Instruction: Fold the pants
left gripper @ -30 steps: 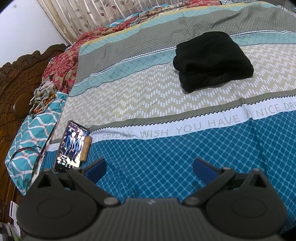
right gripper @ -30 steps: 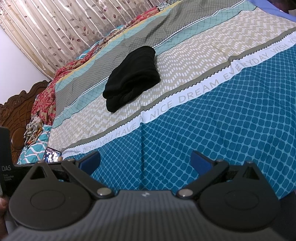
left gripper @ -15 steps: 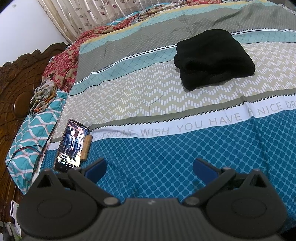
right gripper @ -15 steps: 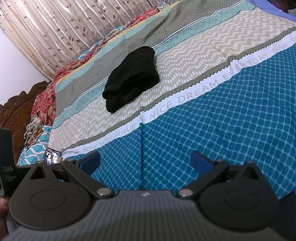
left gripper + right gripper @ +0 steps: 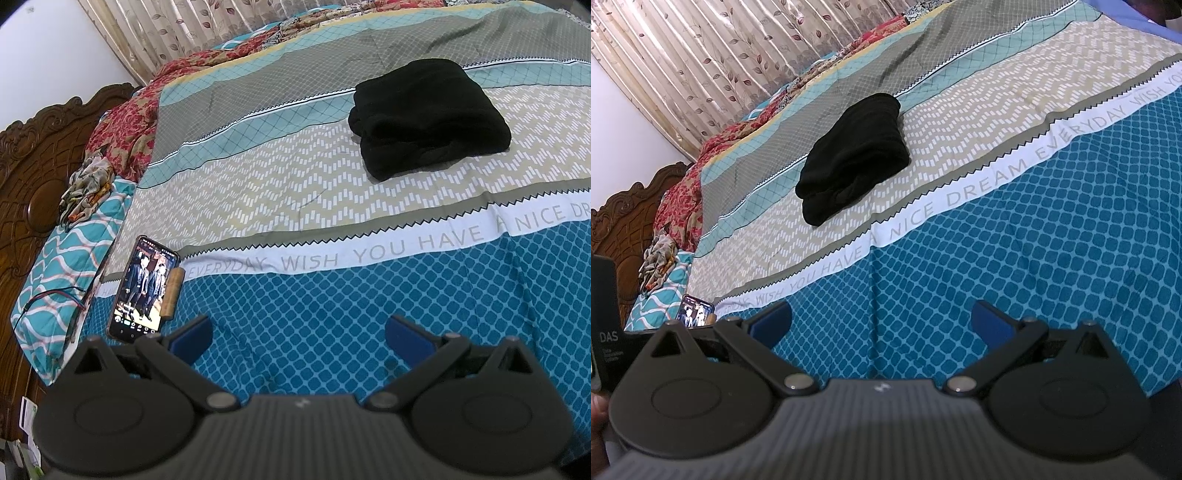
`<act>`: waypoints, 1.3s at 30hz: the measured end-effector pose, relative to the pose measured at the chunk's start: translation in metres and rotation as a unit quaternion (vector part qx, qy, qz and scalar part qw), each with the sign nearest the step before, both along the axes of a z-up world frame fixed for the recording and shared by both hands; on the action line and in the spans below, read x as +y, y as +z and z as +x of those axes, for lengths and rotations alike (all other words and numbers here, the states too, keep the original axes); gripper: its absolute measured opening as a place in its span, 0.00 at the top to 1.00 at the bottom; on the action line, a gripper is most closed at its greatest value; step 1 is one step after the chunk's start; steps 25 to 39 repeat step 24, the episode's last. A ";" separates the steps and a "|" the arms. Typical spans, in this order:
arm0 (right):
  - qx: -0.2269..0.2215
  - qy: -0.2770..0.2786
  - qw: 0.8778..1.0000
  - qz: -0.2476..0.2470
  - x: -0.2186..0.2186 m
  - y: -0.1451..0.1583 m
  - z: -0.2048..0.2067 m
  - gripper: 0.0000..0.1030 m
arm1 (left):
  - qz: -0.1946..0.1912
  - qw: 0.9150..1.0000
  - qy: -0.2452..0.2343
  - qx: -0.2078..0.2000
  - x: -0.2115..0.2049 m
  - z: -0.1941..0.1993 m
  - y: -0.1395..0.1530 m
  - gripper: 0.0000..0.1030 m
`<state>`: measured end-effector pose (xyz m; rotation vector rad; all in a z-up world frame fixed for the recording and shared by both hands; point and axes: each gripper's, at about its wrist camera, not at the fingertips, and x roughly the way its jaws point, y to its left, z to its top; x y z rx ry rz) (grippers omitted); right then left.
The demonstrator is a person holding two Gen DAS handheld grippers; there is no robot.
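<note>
The black pants (image 5: 428,114) lie folded in a compact bundle on the bed's beige zigzag band; they also show in the right wrist view (image 5: 855,158). My left gripper (image 5: 297,332) is open and empty, held over the blue patterned part of the bedspread, well short of the pants. My right gripper (image 5: 881,319) is open and empty too, over the same blue area, also far from the pants.
A lit phone (image 5: 144,290) lies at the bed's left edge with a small brown cylinder (image 5: 173,291) beside it. A teal wavy pillow (image 5: 62,273), a crumpled scarf (image 5: 86,188) and the carved wooden headboard (image 5: 33,162) are on the left. Curtains (image 5: 713,59) hang behind.
Almost nothing changed. Both views drifted very slightly; both grippers stay open and the pants lie still.
</note>
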<state>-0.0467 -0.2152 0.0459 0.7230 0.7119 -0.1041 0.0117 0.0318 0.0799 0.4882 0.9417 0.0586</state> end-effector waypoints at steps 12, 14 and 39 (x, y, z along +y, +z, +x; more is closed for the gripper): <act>-0.004 -0.002 1.000 -0.003 0.001 0.003 -0.001 0.00 | -0.001 1.000 -0.002 -0.003 -0.003 -0.002 0.002 0.00; -0.005 -0.002 1.000 -0.004 0.001 0.003 -0.001 0.00 | -0.001 1.000 -0.003 -0.004 -0.004 -0.002 0.002 0.00; -0.007 -0.002 1.000 -0.004 0.002 0.003 -0.001 0.00 | -0.042 0.999 -0.015 0.020 -0.003 -0.002 0.004 0.00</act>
